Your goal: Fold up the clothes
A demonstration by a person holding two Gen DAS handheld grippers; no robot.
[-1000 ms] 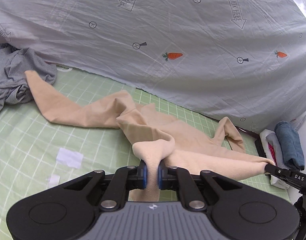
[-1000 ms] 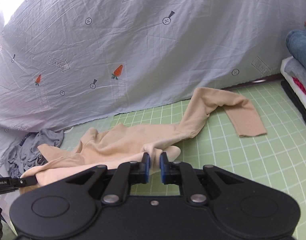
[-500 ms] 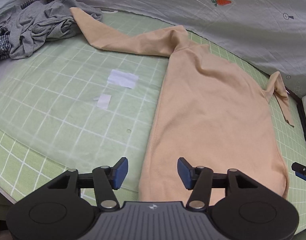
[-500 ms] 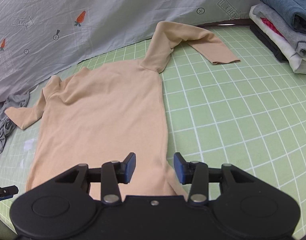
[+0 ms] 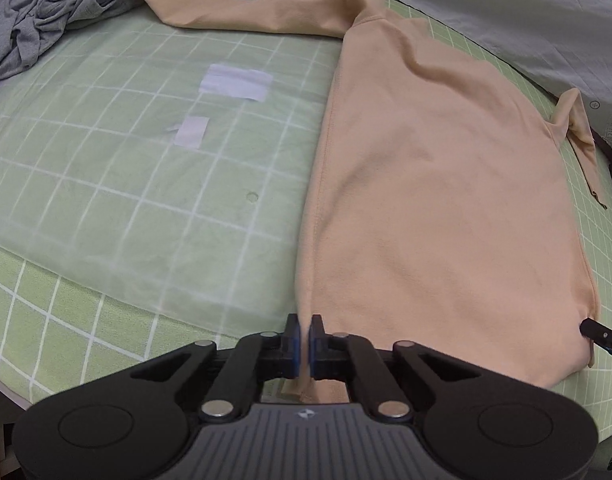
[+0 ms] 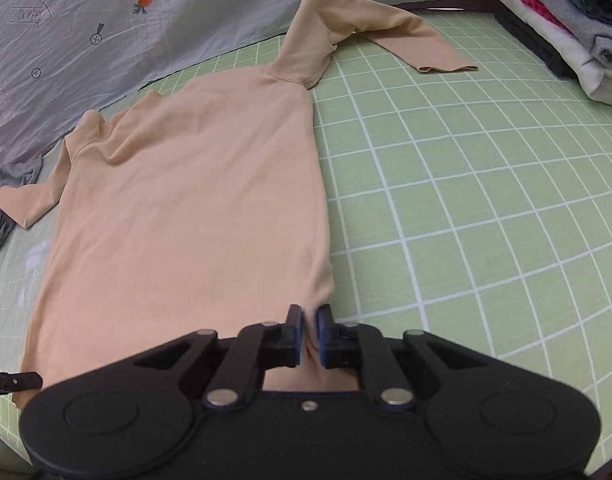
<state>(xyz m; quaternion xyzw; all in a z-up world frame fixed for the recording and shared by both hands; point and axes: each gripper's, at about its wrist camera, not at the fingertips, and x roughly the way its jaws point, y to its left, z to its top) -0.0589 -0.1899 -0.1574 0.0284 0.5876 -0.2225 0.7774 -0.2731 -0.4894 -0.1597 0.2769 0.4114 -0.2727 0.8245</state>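
A beige long-sleeved shirt (image 5: 445, 200) lies spread flat on the green grid mat (image 5: 106, 184), hem toward me, sleeves out to both sides at the far end. It also shows in the right wrist view (image 6: 194, 208). My left gripper (image 5: 304, 338) is shut on the hem's left corner. My right gripper (image 6: 309, 334) is shut on the hem's right corner. The right sleeve (image 6: 385, 36) bends across the mat; the left sleeve (image 5: 246, 12) reaches toward the grey pile.
A crumpled grey garment (image 5: 54, 8) lies at the far left. A stack of folded clothes (image 6: 565, 20) sits at the far right. A grey printed sheet (image 6: 146, 12) hangs behind the mat. Two white tape patches (image 5: 234, 84) are on the mat.
The shirt went from a bunched heap held in both grippers to lying flat. Both grippers opened half a second ago and are now shut again on the hem corners.
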